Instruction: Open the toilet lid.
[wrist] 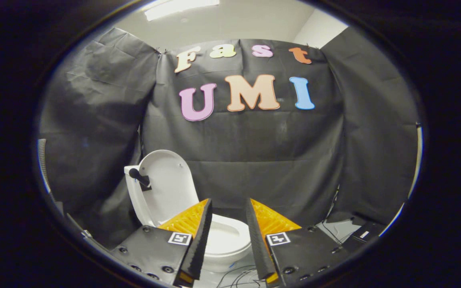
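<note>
One tool [228, 236], its two fingers [198, 240] spread apart with nothing between them, held off the toilet and touching no part of it.

Beyond the fingers, partly seen through the gap: a white toilet bowl [226, 240], its seat down and its opening exposed.

Behind the bowl, at its rear edge: the toilet lid [168, 184], upright and leaning back toward the black cloth wall [254, 160]. A dark handle-like fitting [139, 178] is fixed to the lid's near edge.

On the floor [230, 276] below the bowl: thin loose cables [234, 276].

Status, as judged: the lid stands raised, so the task looks complete; nothing appears left but drawing the tool away.
</note>
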Motion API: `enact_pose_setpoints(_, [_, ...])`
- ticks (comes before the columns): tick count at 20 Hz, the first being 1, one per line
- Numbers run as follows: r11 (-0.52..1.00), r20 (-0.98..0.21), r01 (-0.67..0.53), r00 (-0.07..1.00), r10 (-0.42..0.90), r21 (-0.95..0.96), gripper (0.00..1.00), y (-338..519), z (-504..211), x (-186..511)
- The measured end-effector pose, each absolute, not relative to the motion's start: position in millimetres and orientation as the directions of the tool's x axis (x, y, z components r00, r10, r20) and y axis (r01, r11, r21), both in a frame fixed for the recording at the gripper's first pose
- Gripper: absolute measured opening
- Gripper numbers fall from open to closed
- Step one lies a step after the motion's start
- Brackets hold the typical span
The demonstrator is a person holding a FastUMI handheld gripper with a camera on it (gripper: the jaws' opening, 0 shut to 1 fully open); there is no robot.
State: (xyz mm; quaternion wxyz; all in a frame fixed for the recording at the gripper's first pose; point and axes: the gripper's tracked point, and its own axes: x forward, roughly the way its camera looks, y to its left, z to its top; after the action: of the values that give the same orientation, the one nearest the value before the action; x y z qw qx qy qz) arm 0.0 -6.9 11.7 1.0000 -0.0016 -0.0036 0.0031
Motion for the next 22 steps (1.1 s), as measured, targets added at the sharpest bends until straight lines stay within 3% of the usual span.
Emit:
enact_pose_setpoints(10, [1.000, -0.009, -0.006, 1.000, 0.006, -0.010, 0.93, -7.1, 9.0, -1.2])
enact_pose_setpoints(22, [1.000, -0.012, -0.007, 1.000, 0.007, -0.008, 0.93, -7.2, 10.1, -1.8])
